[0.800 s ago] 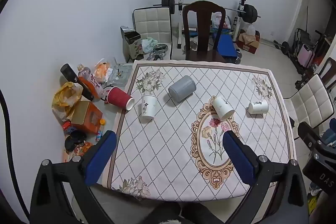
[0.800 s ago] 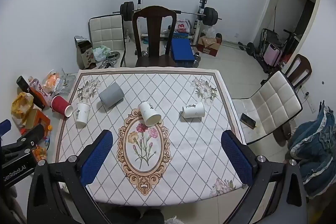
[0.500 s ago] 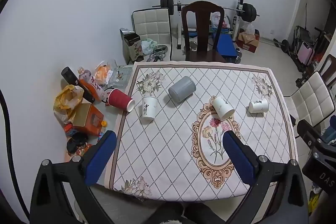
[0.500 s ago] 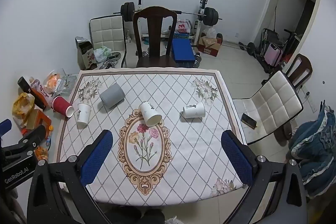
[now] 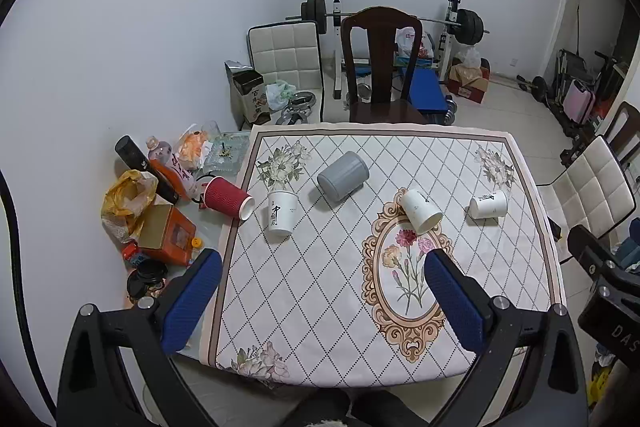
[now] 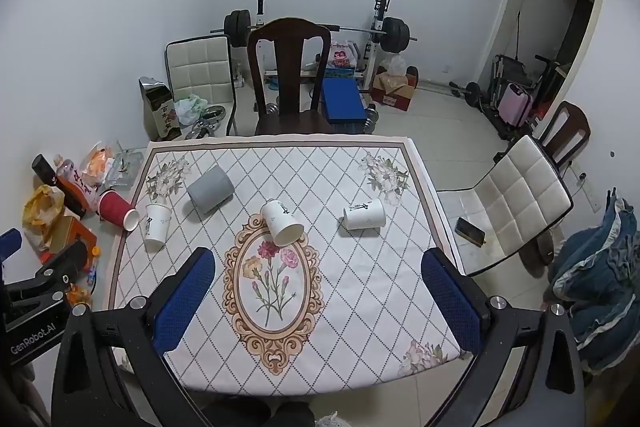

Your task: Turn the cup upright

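Observation:
Several cups lie on the patterned tablecloth [image 5: 320,307]. A grey cup [image 5: 343,175] lies on its side at the back left. A white paper cup [image 5: 421,210] lies on its side at the middle, another white cup [image 5: 488,204] lies on its side to the right. A third white cup [image 5: 281,213] stands at the left, mouth up. A red cup [image 5: 227,197] lies on its side at the left edge. The same cups show in the right wrist view: grey [image 6: 210,188], middle white [image 6: 282,221], right white [image 6: 364,213]. My left gripper [image 5: 320,303] and right gripper [image 6: 316,297] are open, empty, high above the near edge.
A dark wooden chair [image 5: 380,67] stands at the table's far side and a white padded chair [image 6: 516,203] at its right. Bags, bottles and boxes [image 5: 152,199] clutter the floor on the left. A weight bench and barbell rack [image 6: 316,35] stand at the back wall.
Both grippers have drifted slightly back and up, so the table sits a little lower in view. No cup has moved.

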A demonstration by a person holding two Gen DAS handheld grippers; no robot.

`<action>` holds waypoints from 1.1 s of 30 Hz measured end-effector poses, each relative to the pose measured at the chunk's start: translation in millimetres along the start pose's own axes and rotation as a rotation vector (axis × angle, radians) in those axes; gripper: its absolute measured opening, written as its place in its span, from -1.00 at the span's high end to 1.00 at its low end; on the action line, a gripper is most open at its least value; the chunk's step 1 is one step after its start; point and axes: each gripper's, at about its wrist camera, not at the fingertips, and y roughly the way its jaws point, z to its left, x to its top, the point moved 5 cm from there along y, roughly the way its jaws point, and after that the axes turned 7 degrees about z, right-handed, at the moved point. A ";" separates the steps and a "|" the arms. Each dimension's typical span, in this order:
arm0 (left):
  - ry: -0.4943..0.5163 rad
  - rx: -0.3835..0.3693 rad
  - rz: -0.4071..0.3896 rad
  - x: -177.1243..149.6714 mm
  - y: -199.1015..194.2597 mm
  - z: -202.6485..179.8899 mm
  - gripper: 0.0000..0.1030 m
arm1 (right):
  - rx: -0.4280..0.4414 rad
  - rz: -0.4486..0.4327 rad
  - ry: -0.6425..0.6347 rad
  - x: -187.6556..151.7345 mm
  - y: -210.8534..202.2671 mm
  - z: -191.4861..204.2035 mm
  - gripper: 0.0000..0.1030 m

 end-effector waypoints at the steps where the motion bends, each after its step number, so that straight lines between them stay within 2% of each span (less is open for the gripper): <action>1: 0.000 0.001 -0.001 0.4 -0.5 -0.3 -1.00 | 0.000 -0.001 0.001 -0.7 0.3 -0.5 -1.00; 33: -0.010 -0.025 -0.022 -6.0 -10.0 -2.3 -1.00 | 0.001 -0.019 0.000 -2.3 -5.1 -0.2 -1.00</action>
